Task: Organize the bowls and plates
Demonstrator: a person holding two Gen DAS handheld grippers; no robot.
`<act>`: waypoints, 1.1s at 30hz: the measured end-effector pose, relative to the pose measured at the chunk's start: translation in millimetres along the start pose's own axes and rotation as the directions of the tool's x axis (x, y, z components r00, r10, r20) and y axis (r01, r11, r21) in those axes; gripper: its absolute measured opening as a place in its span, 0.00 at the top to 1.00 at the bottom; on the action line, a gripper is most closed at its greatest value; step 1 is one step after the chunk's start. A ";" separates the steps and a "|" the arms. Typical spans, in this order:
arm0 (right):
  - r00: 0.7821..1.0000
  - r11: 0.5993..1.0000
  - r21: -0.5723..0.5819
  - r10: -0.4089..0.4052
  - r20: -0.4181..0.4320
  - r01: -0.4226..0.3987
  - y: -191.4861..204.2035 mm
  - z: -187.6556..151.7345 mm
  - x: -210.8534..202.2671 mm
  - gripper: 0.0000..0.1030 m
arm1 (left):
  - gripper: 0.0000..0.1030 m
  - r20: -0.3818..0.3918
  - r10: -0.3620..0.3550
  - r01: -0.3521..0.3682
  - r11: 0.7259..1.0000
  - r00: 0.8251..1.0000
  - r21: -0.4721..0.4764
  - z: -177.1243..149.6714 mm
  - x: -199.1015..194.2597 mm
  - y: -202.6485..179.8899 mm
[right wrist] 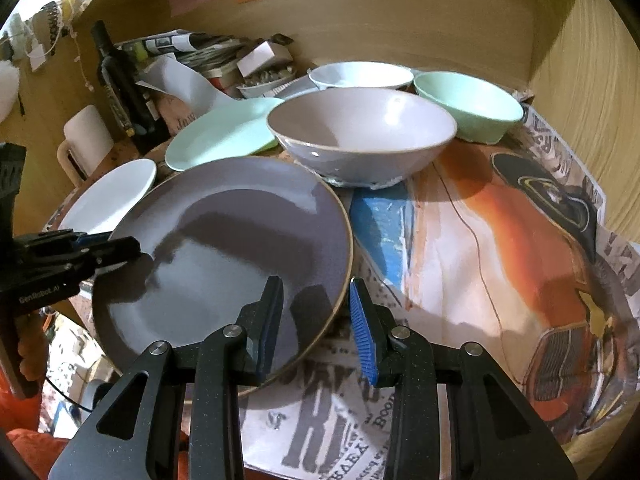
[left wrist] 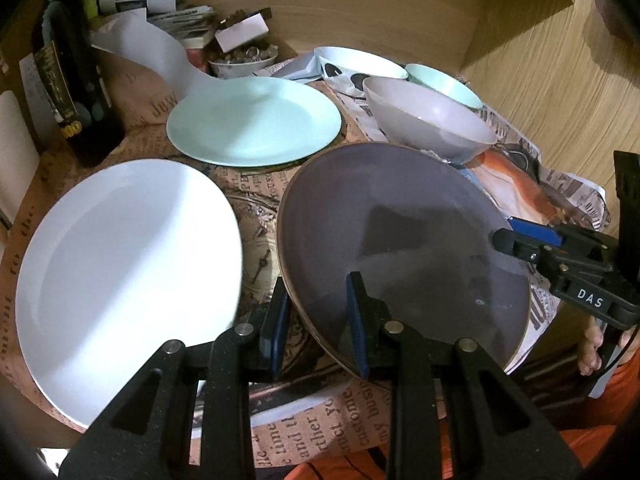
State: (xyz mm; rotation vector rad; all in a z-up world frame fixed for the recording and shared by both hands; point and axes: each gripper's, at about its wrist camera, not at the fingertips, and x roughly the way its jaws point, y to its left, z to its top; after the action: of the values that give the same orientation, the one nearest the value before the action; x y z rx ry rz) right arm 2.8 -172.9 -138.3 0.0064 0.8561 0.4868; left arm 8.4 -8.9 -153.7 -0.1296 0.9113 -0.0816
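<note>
A grey-purple plate (left wrist: 404, 240) lies at the table's front, also in the right wrist view (right wrist: 224, 248). My left gripper (left wrist: 318, 316) is open, its jaws straddling the plate's left rim. My right gripper (right wrist: 318, 320) is open, straddling the plate's right rim; it shows in the left wrist view (left wrist: 520, 236). A white plate (left wrist: 128, 272) lies left, a mint plate (left wrist: 252, 120) behind. A grey bowl (right wrist: 360, 132), a mint bowl (right wrist: 468, 108) and a white bowl (right wrist: 360, 74) stand at the back right.
Newspaper (right wrist: 500, 240) covers the table. A dark bottle (left wrist: 76, 80), papers (left wrist: 140, 0), a small dish of bits (left wrist: 244, 60) and a white mug (right wrist: 86, 140) crowd the back left. Wooden walls (right wrist: 580, 100) close the back and right.
</note>
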 end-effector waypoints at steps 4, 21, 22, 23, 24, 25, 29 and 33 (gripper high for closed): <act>1.000 1.000 -0.011 -0.005 -0.001 0.005 1.7 0.6 0.6 0.70 | 0.73 -0.009 -0.014 0.014 1.000 1.000 -0.011 0.1 1.4 3.4; 0.982 0.997 -0.066 -0.031 0.189 0.044 26.6 16.1 -38.8 0.39 | 0.37 0.192 0.081 -0.086 0.996 0.978 0.017 9.6 -51.4 2.1; 0.979 0.997 -0.067 -0.018 0.202 0.032 29.2 18.1 -41.5 0.35 | 0.36 0.201 0.083 -0.087 0.996 0.976 0.012 10.8 -55.4 3.7; 0.976 0.998 -0.069 -0.001 0.218 0.016 32.4 20.8 -44.7 0.33 | 0.35 0.213 0.090 -0.093 0.996 0.973 0.005 11.8 -61.0 6.5; 0.974 0.997 -0.070 0.007 0.226 0.009 36.1 22.4 -45.6 0.33 | 0.34 0.222 0.096 -0.098 0.995 0.970 0.000 12.4 -65.9 9.3; 0.972 0.997 -0.074 0.019 0.235 -0.002 40.8 25.1 -46.7 0.32 | 0.32 0.233 0.102 -0.103 0.995 0.967 -0.008 12.7 -71.6 13.1; 0.965 0.995 -0.082 0.068 0.253 -0.049 54.5 32.2 -47.2 0.30 | 0.15 0.271 0.129 -0.120 0.991 0.954 -0.051 12.5 -90.0 27.7; 0.959 0.992 -0.095 0.107 0.264 -0.084 70.3 37.8 -43.5 0.30 | 0.12 0.315 0.191 -0.173 0.981 0.930 -0.085 9.0 -110.1 47.7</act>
State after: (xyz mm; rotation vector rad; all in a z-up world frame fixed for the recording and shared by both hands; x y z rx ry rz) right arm -22.5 -121.3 -68.0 0.0372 0.5700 0.5973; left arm -50.9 52.8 -69.1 -0.1056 0.5950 0.1360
